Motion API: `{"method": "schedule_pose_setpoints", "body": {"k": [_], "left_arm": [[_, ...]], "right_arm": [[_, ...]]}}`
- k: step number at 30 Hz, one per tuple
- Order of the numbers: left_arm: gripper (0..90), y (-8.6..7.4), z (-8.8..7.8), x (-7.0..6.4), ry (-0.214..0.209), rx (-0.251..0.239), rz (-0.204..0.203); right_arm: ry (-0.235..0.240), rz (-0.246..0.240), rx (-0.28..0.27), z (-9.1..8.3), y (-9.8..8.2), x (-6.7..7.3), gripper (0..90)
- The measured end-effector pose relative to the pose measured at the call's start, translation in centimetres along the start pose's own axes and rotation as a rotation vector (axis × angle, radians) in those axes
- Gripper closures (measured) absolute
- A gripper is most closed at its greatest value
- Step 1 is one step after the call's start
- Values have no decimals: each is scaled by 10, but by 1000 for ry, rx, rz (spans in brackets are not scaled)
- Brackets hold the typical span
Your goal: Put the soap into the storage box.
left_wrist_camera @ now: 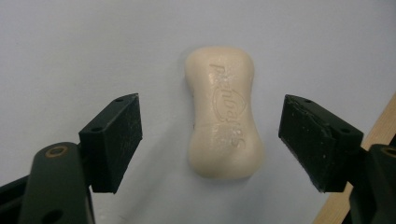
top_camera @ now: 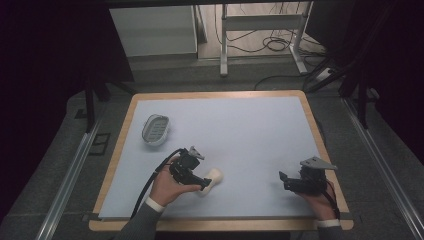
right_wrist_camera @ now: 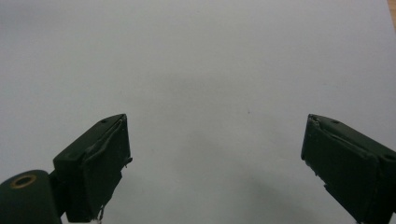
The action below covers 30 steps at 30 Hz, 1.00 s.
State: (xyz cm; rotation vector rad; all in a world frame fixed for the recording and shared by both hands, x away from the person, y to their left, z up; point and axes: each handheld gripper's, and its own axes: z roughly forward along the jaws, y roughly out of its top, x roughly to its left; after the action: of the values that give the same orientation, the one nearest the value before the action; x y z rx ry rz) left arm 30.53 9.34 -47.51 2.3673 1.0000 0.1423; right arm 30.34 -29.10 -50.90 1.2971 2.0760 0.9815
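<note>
Left gripper [top_camera: 204,183] is sitting low centre-left of the high view, held in the left hand [top_camera: 167,187], jaws pointing right toward the soap bar [top_camera: 212,178]. In the left gripper view its jaws are standing wide apart with the soap bar [left_wrist_camera: 224,112] lying flat on the table between them, waist-shaped, cream, embossed lettering facing up. Pads [left_wrist_camera: 116,140] are not touching the bar; there is a clear gap of bare table on both sides. So: spread, pinching nothing.

Soap bar is lying on the pale blue table surface [top_camera: 250,130], lower centre of the high view, just beside the left gripper's tip.

Right gripper [top_camera: 283,181] is resting at the lower right of the high view, in the right hand [top_camera: 320,202], well apart from the bar. In the right gripper view its jaws are also spread wide, bare table surface [right_wrist_camera: 210,70] between them, gripping nothing.

Soap dish [top_camera: 155,129], oval, grey-white with a slotted insert, is sitting at the left of the high view, above the left gripper, well apart from the soap. Wooden table edge [top_camera: 125,130] is framing the blue surface.
</note>
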Motion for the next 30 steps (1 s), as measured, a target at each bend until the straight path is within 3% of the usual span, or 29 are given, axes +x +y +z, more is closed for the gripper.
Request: {"method": "schedule_pose_setpoints", "body": {"k": [24,30], "left_arm": [[306,6,31,-8,-6,78,4],[373,4,40,-8,2,106,-5]], "right_arm": [[-10,0,14,2,-2,-1,77],[-12,-1,18,3,-2,-1,77]]}}
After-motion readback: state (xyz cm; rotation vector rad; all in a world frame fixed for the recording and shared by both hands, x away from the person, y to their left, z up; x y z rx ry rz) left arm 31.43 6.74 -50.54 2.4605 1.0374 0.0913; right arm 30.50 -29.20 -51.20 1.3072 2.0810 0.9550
